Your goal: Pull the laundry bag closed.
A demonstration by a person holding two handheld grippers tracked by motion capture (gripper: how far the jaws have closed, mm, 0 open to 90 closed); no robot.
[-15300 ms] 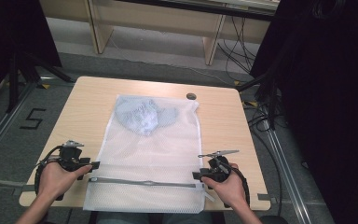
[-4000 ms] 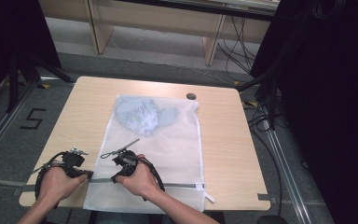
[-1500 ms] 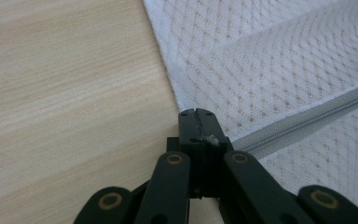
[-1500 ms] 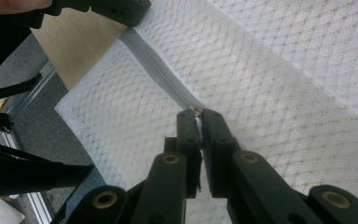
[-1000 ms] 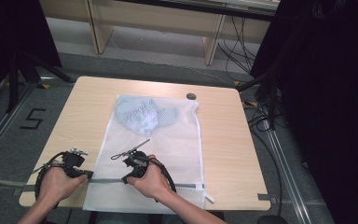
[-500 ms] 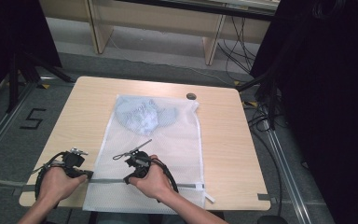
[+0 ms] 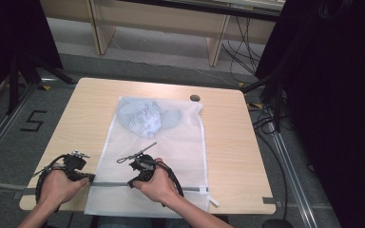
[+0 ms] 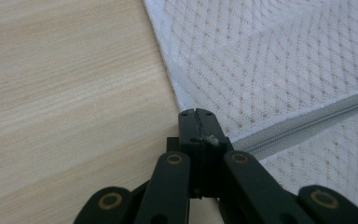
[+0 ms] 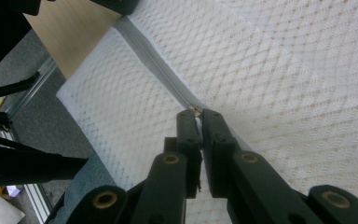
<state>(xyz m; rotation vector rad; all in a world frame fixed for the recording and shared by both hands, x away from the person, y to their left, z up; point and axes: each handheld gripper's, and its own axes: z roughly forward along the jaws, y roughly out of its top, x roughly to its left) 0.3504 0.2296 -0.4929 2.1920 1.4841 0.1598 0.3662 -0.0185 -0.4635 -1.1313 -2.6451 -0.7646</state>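
A white mesh laundry bag (image 7: 176,142) lies flat on the wooden table (image 7: 228,142), with a blue garment (image 7: 145,116) inside at its far end. A grey zipper (image 7: 111,184) runs across the near end. My left gripper (image 7: 91,178) is shut on the bag's left edge where the zipper ends; its closed tips (image 8: 196,114) pinch the mesh beside the zipper (image 8: 307,126). My right gripper (image 7: 131,183) sits on the zipper a little right of it. In the right gripper view the jaws (image 9: 196,114) are shut on the small zipper pull (image 9: 194,110), with the zipper (image 9: 154,60) running away from them.
A small dark round disc (image 7: 195,98) lies on the table past the bag's far right corner. A white tag (image 7: 214,202) sticks out at the bag's near right corner. The bag's near end overhangs the table's front edge. Grey floor with a "5" mark (image 7: 33,121) lies left.
From the earliest frame the right gripper went from the zipper's right end to near its left end, then crept slightly right. Over the last second neither hand has visibly moved.
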